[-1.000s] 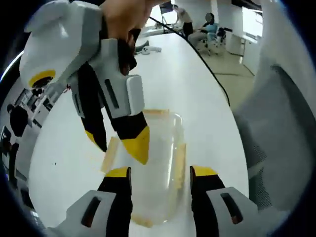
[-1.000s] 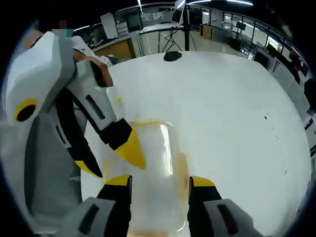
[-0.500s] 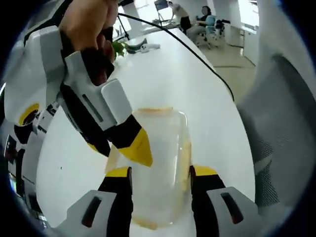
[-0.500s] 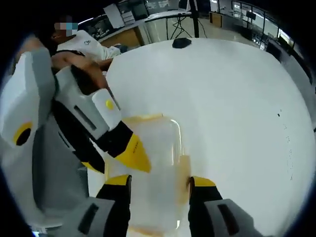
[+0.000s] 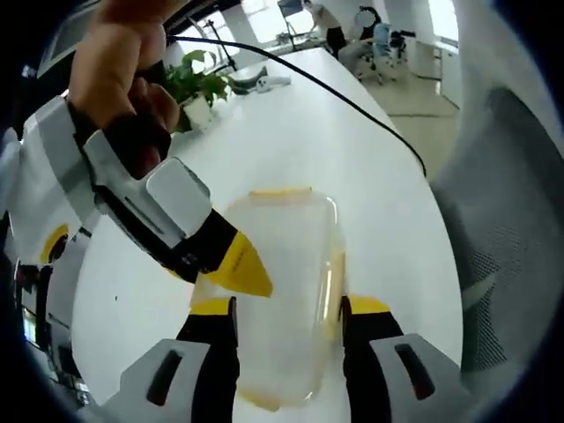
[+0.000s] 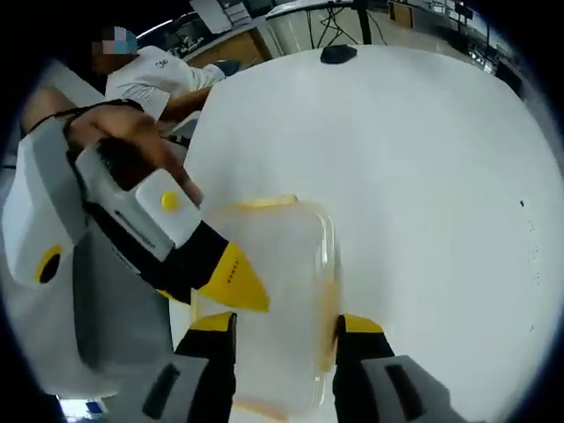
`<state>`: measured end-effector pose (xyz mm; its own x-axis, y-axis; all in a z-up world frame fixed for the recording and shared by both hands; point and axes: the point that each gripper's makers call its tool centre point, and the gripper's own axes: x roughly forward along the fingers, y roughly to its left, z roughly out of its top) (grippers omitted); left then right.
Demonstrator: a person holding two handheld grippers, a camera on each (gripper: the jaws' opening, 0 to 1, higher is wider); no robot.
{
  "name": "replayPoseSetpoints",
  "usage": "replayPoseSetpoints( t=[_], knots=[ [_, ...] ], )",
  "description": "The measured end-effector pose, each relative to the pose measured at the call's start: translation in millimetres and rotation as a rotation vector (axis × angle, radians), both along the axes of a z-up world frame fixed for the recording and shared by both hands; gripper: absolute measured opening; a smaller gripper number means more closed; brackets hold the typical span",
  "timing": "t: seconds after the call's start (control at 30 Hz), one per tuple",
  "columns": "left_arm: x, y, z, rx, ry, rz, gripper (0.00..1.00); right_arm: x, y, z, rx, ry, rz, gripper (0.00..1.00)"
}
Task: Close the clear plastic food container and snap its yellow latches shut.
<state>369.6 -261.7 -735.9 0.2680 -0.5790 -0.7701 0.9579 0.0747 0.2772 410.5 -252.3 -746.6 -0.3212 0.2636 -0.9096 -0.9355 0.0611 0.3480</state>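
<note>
The clear plastic container [image 5: 282, 264] lies on the white table [image 5: 352, 167] with its lid on. A yellow latch [image 5: 280, 191] shows at its far end and another [image 5: 336, 280] along its right side; whether they are snapped down I cannot tell. My left gripper [image 5: 287, 307] is open, its jaws on either side of the container's near end. The right gripper [image 5: 216, 264] leans in from the left, one yellow fingertip over the lid's left edge. In the right gripper view the container [image 6: 273, 264] sits between the open right gripper [image 6: 286, 322] jaws, and the left gripper [image 6: 207, 286] reaches over its left edge.
A black cable [image 5: 352, 97] runs across the table toward a potted plant [image 5: 198, 88]. A grey mesh chair [image 5: 502, 229] stands at the table's right edge. A person in a white shirt [image 6: 159, 79] is behind the left gripper, and a dark object [image 6: 339, 55] lies far off.
Both views have shifted with the hands. In each view the other gripper has tilted lower, its yellow tip now closer over the lid's left edge. The container has stayed in place.
</note>
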Motion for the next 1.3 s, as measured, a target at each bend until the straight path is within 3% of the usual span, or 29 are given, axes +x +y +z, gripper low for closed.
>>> replayPoseSetpoints(
  t=[0.07, 0.13, 0.3, 0.37, 0.57, 0.67, 0.8, 0.87, 0.93, 1.03, 1.13, 1.3],
  knots=[
    [-2.3, -2, 1.2, -0.021, 0.001, -0.022, 0.43, -4, -1, -1.7, -0.051, 0.041, -0.076, 0.39],
    [-1.6, -1, 0.7, -0.010, -0.003, -0.006, 0.43, -5, 0, -1.2, -0.045, 0.037, 0.008, 0.40],
    [-1.7, -2, -1.6, 0.026, -0.052, 0.016, 0.43, -6, -1, 0.1, -0.003, 0.007, -0.007, 0.41],
    [3.9, 0, -5.0, 0.057, -0.136, 0.016, 0.42, -8, -1, 1.3, -0.020, -0.010, -0.011, 0.41],
    [-1.0, -3, -7.9, 0.080, -0.158, 0.005, 0.44, -5, 0, 3.8, 0.022, -0.026, -0.001, 0.41],
    [-2.2, -4, -4.5, 0.048, -0.104, 0.024, 0.44, -4, 1, 5.7, 0.063, -0.049, -0.014, 0.41],
    [-2.6, -5, -2.7, 0.055, -0.095, 0.010, 0.44, -3, -2, 10.2, 0.113, -0.098, -0.043, 0.40],
    [-4.5, -6, -2.4, 0.038, -0.056, 0.029, 0.47, 1, -9, 14.4, 0.129, -0.182, 0.044, 0.36],
    [-7.4, -7, -0.4, 0.004, 0.012, 0.069, 0.50, -1, -9, 21.3, 0.179, -0.222, 0.054, 0.36],
    [-4.8, -6, 2.8, -0.011, 0.033, 0.060, 0.50, -10, -16, 27.8, 0.209, -0.215, 0.016, 0.41],
    [-3.7, -2, 3.3, -0.011, 0.066, 0.060, 0.52, -12, -28, 28.8, 0.201, -0.282, 0.020, 0.45],
    [8.3, 12, 10.6, 0.002, 0.082, 0.073, 0.54, -21, -38, 28.0, 0.205, -0.296, -0.008, 0.53]
  ],
)
